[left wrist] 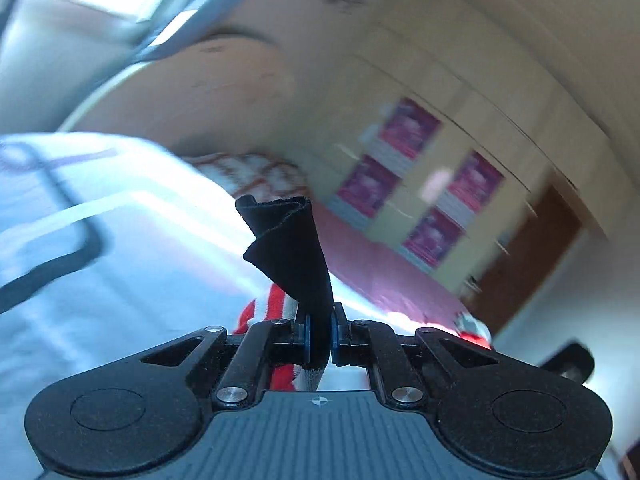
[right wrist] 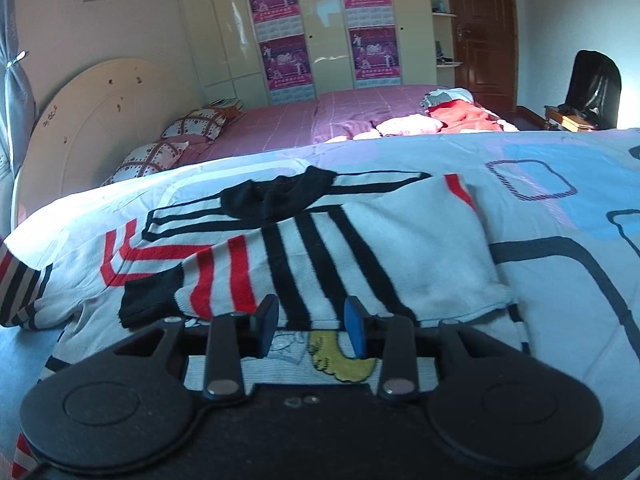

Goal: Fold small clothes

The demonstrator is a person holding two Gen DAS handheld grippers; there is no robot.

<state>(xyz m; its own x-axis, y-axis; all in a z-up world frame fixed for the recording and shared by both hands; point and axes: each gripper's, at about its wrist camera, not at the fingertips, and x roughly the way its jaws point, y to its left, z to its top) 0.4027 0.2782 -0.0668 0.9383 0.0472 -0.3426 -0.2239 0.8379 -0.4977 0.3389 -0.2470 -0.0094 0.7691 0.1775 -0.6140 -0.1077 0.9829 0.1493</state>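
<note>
Left wrist: left gripper (left wrist: pixel 320 340) fingers pinch one black cuff (left wrist: pixel 290 254). Right gripper (right wrist: pixel 311 330) fingers apart over one striped sweater (right wrist: pixel 360 256).

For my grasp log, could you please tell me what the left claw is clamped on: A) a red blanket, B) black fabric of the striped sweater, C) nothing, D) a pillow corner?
B: in the left wrist view the left claw is closed on a black cuff, with red-and-white stripes beneath.
</note>
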